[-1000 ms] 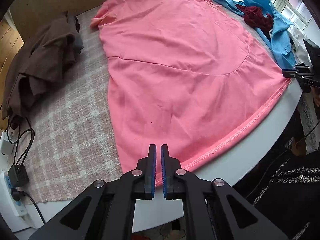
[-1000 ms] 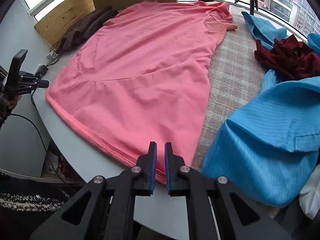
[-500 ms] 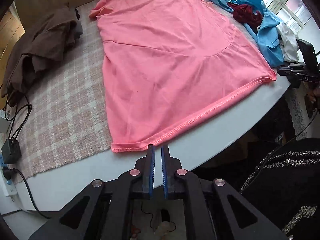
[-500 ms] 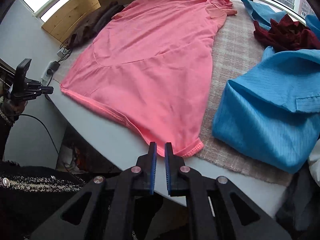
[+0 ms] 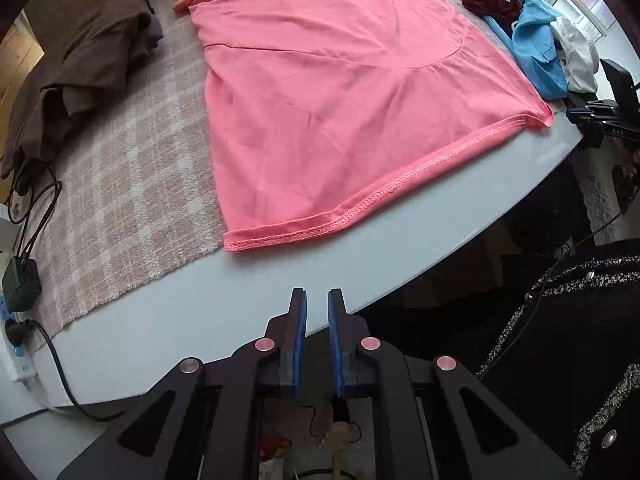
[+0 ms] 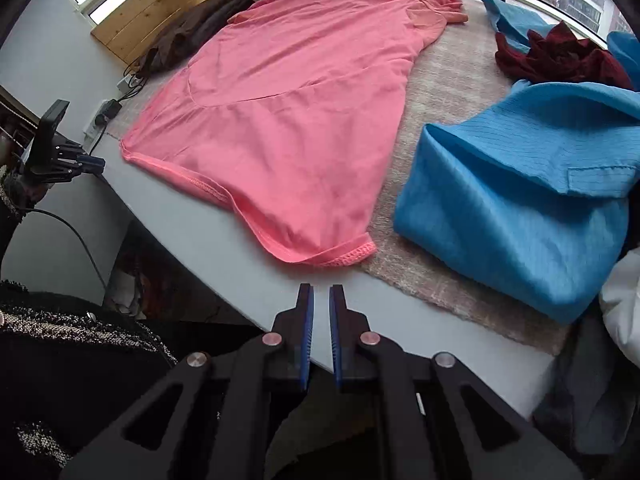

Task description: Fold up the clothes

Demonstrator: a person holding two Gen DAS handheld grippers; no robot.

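Note:
A pink T-shirt [image 5: 340, 100] lies spread flat on the table, its hem toward me. My left gripper [image 5: 317, 294] hovers over the table's near edge, short of the shirt's left hem corner [image 5: 236, 244]. Its jaws are nearly together and hold nothing. In the right wrist view the same shirt [image 6: 288, 120] fills the middle. My right gripper [image 6: 321, 290] sits just short of the right hem corner [image 6: 352, 254], with only a thin gap between its empty jaws. Each gripper shows in the other's view: the right gripper [image 5: 600, 116] and the left gripper [image 6: 60, 160].
A checked cloth [image 5: 120, 200] covers the grey table [image 5: 200, 312]. A brown garment [image 5: 80, 72] lies at the left. At the right are a blue garment [image 6: 520, 184], a dark red one [image 6: 560, 60] and a white one [image 5: 576, 56]. Cables and a power strip [image 5: 20, 280] hang at the left edge.
Both grippers have drawn back from the shirt's hem to the table's near edge. The hem now lies flat on the table. The left jaws' gap has widened slightly.

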